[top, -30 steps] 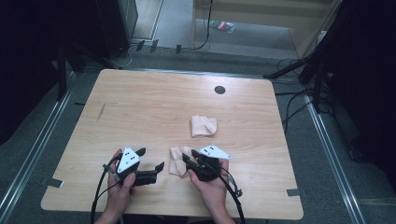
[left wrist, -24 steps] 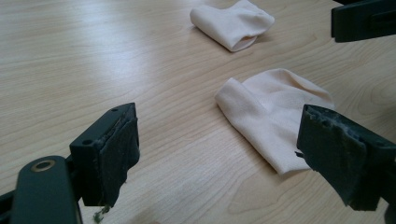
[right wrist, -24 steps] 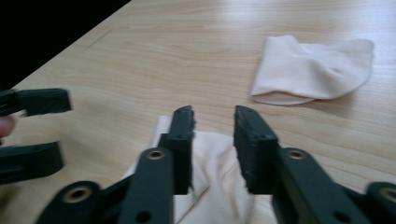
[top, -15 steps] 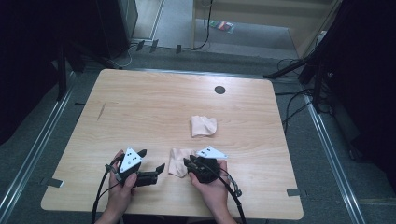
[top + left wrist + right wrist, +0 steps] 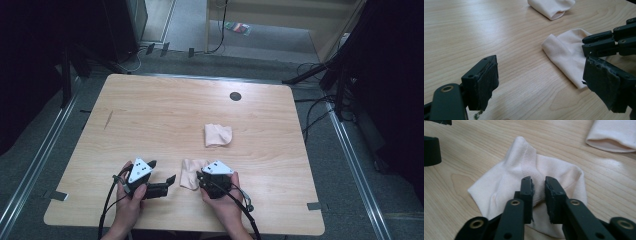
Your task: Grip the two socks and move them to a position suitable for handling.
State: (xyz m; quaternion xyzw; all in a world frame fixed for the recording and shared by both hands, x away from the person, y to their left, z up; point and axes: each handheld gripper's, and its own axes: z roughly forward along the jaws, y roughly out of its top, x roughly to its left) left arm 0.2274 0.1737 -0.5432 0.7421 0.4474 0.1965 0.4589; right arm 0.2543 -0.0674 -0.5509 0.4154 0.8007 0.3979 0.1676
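Two pale peach cloths lie on the wooden table (image 5: 150,115). The near cloth (image 5: 189,172) (image 5: 567,53) (image 5: 511,175) sits between my two grippers. My right gripper (image 5: 199,176) (image 5: 539,190) has just been closing its jaws, and a raised fold of this cloth is pinched between them. Its black linkage reaches in over the cloth's right side in the left gripper view (image 5: 609,42). My left gripper (image 5: 162,171) (image 5: 544,80) rests left of the cloth, jaws wide open with bare wood between them. The folded far cloth (image 5: 218,135) (image 5: 551,7) (image 5: 614,135) lies farther up the table.
A small black round hole (image 5: 235,96) marks the table's far side. Cables trail from both grippers over the near edge. Metal rails (image 5: 40,150) and dark stands flank the table on the grey floor.
The right gripper has sunk a little onto the near cloth and its jaws have narrowed around a fold of it. The left gripper has stayed where it was.
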